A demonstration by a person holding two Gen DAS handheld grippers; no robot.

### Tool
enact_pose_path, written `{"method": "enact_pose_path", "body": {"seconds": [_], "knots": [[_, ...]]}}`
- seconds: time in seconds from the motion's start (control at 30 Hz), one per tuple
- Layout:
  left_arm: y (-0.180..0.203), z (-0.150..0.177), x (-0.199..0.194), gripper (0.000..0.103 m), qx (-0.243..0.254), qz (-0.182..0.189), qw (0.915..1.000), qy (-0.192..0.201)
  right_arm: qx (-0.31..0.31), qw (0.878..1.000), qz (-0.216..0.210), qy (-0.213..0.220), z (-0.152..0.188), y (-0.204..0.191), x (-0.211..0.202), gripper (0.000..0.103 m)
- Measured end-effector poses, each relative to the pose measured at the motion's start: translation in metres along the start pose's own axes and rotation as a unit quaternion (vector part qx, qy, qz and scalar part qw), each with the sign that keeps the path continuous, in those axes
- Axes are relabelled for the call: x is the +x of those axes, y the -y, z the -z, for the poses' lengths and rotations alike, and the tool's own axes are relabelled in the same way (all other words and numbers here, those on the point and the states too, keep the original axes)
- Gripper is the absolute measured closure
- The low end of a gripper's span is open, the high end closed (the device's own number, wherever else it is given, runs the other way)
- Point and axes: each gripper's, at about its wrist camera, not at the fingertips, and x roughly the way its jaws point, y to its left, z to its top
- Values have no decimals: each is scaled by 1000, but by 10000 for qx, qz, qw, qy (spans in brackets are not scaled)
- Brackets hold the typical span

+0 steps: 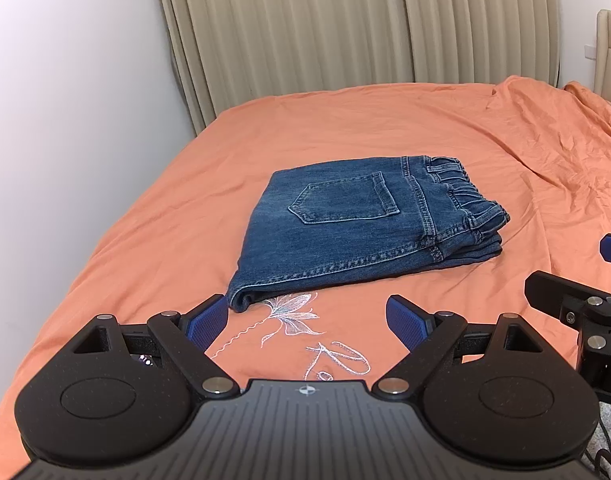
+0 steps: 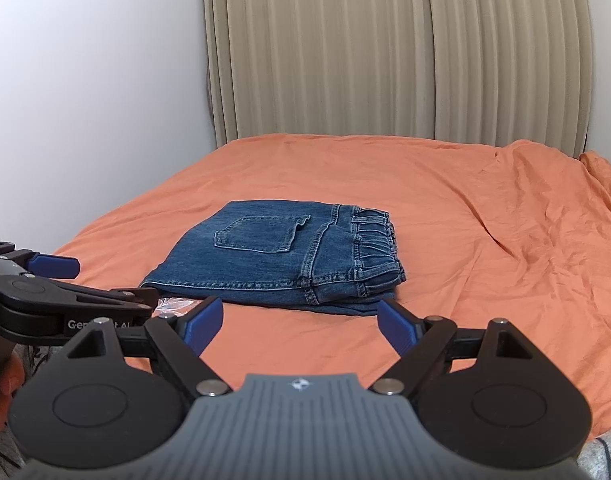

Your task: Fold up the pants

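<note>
Left gripper (image 1: 307,320) and right gripper (image 2: 299,322), fingers apart and empty, held just short of the folded pants (image 1: 357,224) lying on the orange bed (image 1: 145,216). Folding appears complete; withdraw both without snagging the near edge.
</note>
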Motion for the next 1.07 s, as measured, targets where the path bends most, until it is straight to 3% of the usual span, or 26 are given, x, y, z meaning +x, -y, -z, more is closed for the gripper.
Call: {"method": "enact_pose_path", "body": {"seconds": [1.07], "knots": [[-1,1,-2,2,50,55,10000,-30,-17,9999,101,-50,-3,-6,3,22]]}}
